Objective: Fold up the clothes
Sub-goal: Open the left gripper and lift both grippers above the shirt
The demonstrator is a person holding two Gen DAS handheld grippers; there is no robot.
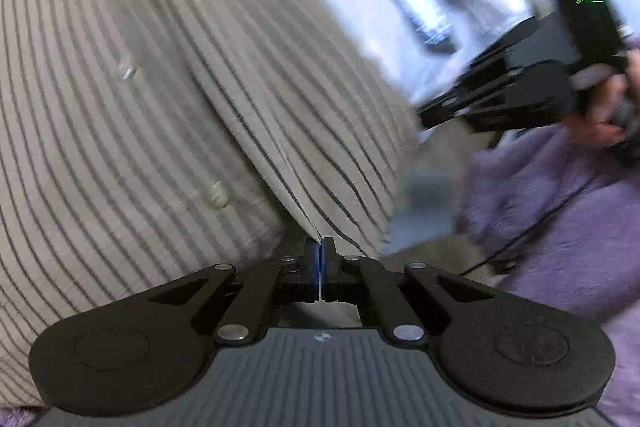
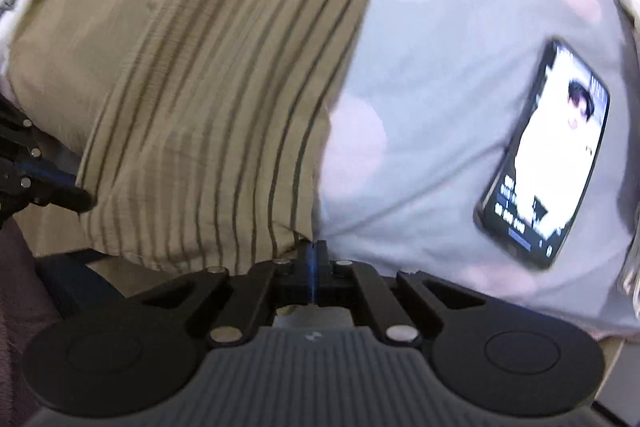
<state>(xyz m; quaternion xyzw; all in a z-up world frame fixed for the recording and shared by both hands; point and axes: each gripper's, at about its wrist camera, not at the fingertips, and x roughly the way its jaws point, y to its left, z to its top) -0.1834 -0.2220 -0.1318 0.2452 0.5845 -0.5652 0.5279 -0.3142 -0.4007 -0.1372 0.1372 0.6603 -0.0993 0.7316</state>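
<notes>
1. The left gripper [image 1: 321, 251] has its two fingers pressed together, and a thin edge of the striped shirt [image 1: 160, 87] runs down into the pinch between them, so it is clamped on the cloth

2. From that pinch the shirt spreads up and to the left across most of the left wrist view: pale beige with thin dark stripes, and a row of small clear buttons [image 1: 127, 70] running along its placket

3. The right gripper [image 2: 314, 251] is likewise closed, its fingers meeting at a narrow blue line, with the shirt's lower edge caught right at the tips

4. In the right wrist view the shirt [image 2: 192, 99] looks browner, bunched into vertical folds above the fingers, and it lies over a grey sheet with pale pink dots [image 2: 440, 131]

5. A phone [image 2: 548, 155] with its screen lit lies on that dotted sheet, off to the right and well apart from the shirt

6. At the left edge of the right wrist view the other gripper's dark fingers reach the shirt's side edge

7. In the left wrist view the right-hand tool shows as a blurred black body, held by a hand [image 1: 604, 115] in a fuzzy purple sleeve [image 1: 560, 211]

8. Everything behind it in the left wrist view is smeared with motion blur, so I cannot tell what stands there
</notes>
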